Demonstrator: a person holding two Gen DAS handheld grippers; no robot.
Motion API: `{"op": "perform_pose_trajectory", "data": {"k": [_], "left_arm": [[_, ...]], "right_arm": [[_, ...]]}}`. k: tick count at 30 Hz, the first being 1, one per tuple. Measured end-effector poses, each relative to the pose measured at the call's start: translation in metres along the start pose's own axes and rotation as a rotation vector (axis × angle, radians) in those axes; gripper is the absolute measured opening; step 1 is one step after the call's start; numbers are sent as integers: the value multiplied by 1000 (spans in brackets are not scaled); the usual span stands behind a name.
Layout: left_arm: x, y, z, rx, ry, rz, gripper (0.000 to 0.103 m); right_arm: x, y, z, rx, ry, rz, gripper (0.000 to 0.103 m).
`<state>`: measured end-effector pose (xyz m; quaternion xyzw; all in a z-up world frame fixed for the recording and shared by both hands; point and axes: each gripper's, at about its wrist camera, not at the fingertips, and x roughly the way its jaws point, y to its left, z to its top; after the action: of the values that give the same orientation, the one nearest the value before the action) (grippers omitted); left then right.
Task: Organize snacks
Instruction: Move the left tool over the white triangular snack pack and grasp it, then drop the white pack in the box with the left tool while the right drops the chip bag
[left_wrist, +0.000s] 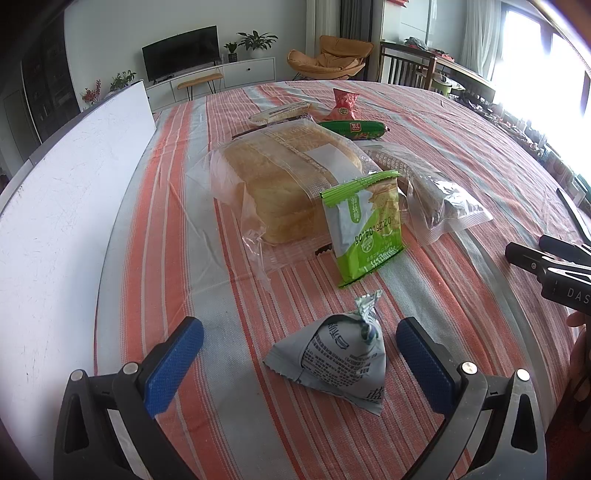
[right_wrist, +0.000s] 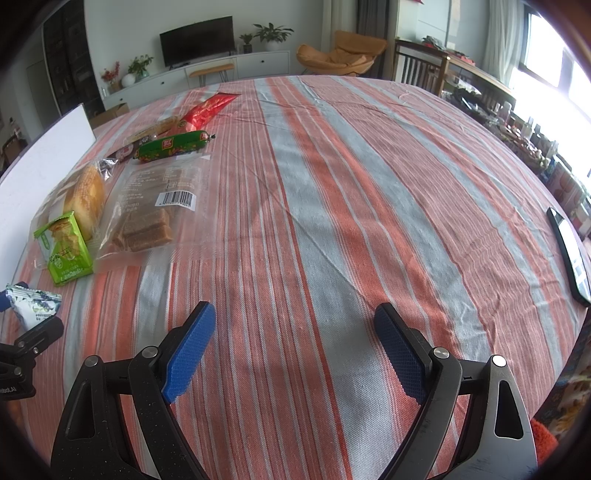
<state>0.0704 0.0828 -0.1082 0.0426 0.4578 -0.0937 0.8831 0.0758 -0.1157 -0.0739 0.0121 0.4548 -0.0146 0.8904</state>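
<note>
Striped tablecloth (left_wrist: 424, 295) bears a crumpled grey triangular snack packet (left_wrist: 332, 360).

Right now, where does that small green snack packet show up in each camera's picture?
Left wrist view: the green snack packet stands near the centre, propped against the bagged bread loaf.
Right wrist view: the same packet sits at the far left edge, again in front of the loaf.
Shared landmark: the green sausage lying farther back on the striped cloth.
</note>
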Motion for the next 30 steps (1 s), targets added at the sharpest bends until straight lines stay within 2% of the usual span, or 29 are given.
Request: {"op": "perform_pose_trajectory", "data": {"k": [8,10,12,14,15,17,18,20,21,24,26,30], "left_arm": [[0,0,0,0,0,-1,103],[0,0,0,-1,0,0,103],[-2,1,-1,-3,5,11,101],[-8,1,-2,-2,-7,10,85],[-11,0,-3,8,-10,-5,74],[-15,-4,-3,35,-16,-24,63],[-16,-6,-3,51,-19,-30,54],[-17,-8,-4,73,-35,-27,48],[-18,-8,-5,70,-44,-31,39],[-28,1,-7,29,-72,-41,38],[-39,11,-9,-11,-90,-54,38],[-57,27,-14,-50,-101,-60,38]], "right_arm": [[0,0,0,2,0,-1,90],[-3,3,1,-7,-8,37,89],[-15,10,1,-35,-59,124,89],[-27,20,-1,-84,-111,164,89],[-31,26,-2,-109,-130,185,89],[-37,34,-1,-138,-153,237,89],[-37,37,0,-138,-157,273,89],[-35,43,3,-121,-136,355,89],[-32,47,6,-104,-114,397,88],[-22,66,17,-96,-58,511,88],[-18,86,24,-135,-39,551,84],[3,125,42,-229,38,586,63]]}}
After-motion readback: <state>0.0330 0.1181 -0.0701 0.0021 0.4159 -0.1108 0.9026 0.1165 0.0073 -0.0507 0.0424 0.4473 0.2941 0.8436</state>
